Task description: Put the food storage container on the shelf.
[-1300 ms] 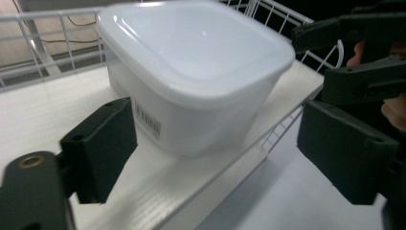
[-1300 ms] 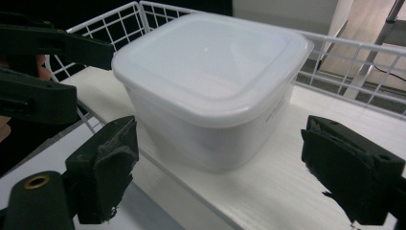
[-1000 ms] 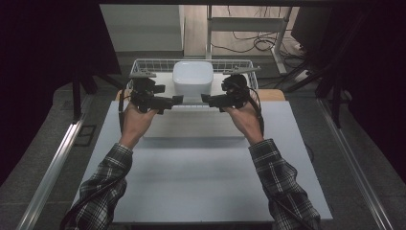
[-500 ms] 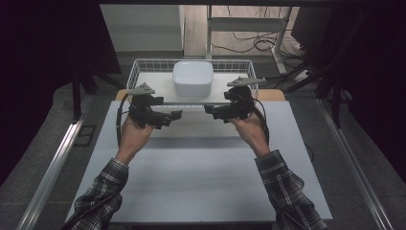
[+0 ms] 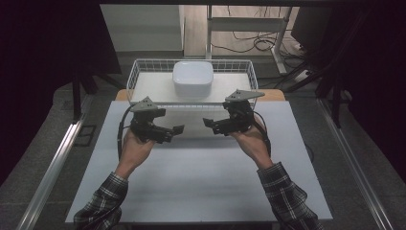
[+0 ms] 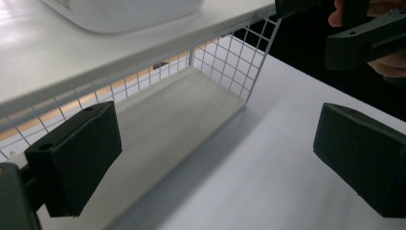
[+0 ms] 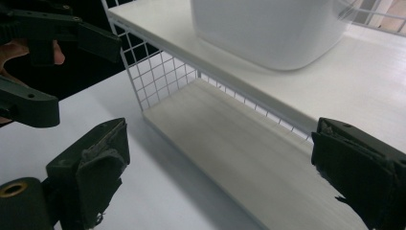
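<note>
A white rounded container (image 5: 192, 79) sits on the upper white shelf of a wire rack (image 5: 136, 72) at the far edge of the table. My left gripper (image 5: 173, 133) hovers over the white tabletop just in front of the rack. Its jaws have just been opening and stand wide, with nothing between them. My right gripper (image 5: 210, 125) faces it, also open and empty. In the left gripper view the left gripper (image 6: 215, 158) frames the rack's mesh corner (image 6: 234, 62) and the container (image 6: 129, 12). In the right gripper view the right gripper (image 7: 225, 177) looks at the container (image 7: 273, 28) from below.
A pale wooden board (image 7: 230, 139) forms the rack's lower level. The white table top (image 5: 201, 182) stretches towards the person. Metal rails (image 5: 52, 163) run along both sides, and a desk frame with cables (image 5: 249, 43) stands behind.
Both hands have drawn back from the sides of the container towards the person and sunk lower over the table. The container has stayed on the rack.
</note>
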The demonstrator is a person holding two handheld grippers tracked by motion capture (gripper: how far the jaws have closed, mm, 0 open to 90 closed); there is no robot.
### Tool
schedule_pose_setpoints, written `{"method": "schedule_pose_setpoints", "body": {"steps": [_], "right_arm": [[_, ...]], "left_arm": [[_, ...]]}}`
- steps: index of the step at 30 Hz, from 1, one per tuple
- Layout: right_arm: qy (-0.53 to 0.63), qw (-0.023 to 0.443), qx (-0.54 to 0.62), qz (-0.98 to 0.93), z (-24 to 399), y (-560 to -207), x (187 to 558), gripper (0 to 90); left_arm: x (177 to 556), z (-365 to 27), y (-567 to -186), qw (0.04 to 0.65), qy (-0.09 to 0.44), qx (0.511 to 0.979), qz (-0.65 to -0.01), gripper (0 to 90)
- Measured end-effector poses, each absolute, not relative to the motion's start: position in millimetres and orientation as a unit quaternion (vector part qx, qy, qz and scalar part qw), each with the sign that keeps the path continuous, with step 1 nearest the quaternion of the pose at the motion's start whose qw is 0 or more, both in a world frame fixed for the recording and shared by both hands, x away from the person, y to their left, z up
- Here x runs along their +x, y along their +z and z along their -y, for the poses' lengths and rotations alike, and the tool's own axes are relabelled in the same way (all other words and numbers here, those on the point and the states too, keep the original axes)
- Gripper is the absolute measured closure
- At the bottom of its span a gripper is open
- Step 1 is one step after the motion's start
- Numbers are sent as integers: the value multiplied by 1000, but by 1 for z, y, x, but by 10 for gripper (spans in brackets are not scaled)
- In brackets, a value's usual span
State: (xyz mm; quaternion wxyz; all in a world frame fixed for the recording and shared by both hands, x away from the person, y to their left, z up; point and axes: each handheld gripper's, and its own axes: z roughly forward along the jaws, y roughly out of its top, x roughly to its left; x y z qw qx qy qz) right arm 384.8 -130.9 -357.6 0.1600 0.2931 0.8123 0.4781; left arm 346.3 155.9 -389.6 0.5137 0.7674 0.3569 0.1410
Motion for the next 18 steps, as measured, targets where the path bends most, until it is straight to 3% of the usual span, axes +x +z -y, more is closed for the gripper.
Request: {"method": "schedule_pose_setpoints", "body": {"steps": [18], "right_arm": [[465, 164, 274, -826, 131, -398, 362, 44]], "left_arm": [[324, -153, -434, 512, 121, 777, -347, 22]]}}
